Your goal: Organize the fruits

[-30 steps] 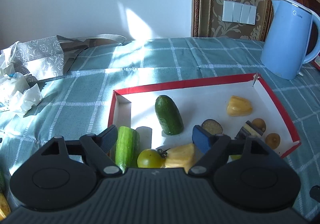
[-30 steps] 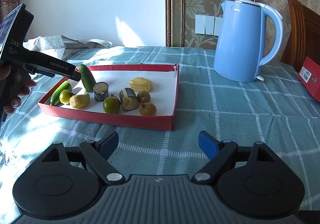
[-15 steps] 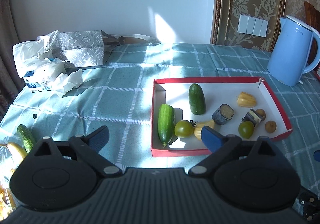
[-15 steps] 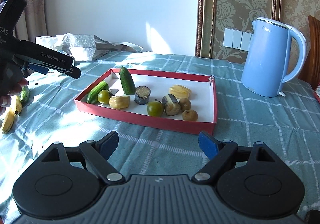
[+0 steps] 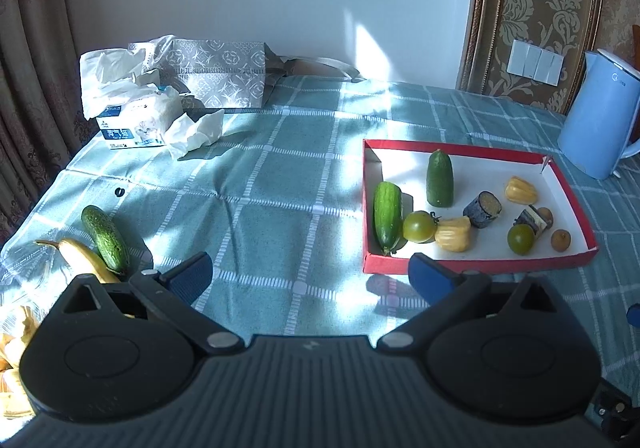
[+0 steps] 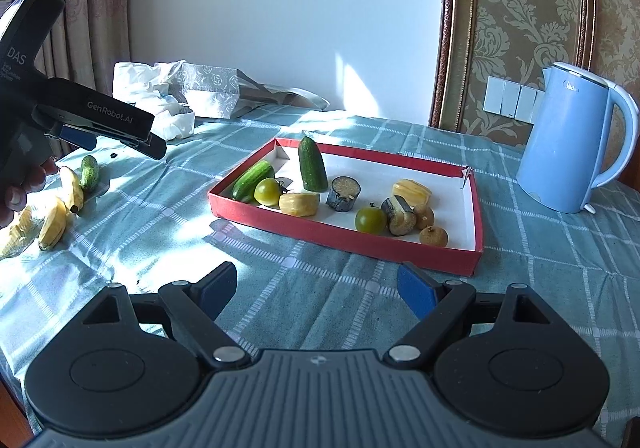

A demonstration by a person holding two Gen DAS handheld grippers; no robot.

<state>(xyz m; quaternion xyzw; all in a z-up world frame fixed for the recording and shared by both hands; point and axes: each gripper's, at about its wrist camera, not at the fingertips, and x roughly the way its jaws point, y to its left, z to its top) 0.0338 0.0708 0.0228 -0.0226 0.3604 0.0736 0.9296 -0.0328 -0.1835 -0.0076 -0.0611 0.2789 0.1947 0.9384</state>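
Left gripper (image 5: 310, 278) jaws spread over cloth, beside red tray (image 5: 472, 265).

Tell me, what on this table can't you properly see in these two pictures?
- Yellow fruit pile: in the left wrist view, cut by the left edge and hidden behind the left gripper.
- Banana: left wrist view, its near end is behind that gripper's body.
- Tissue pack: its label print is too small to read.
- Kettle: right side cut off in the left wrist view.
- Right gripper: open, hiding the cloth beneath it.
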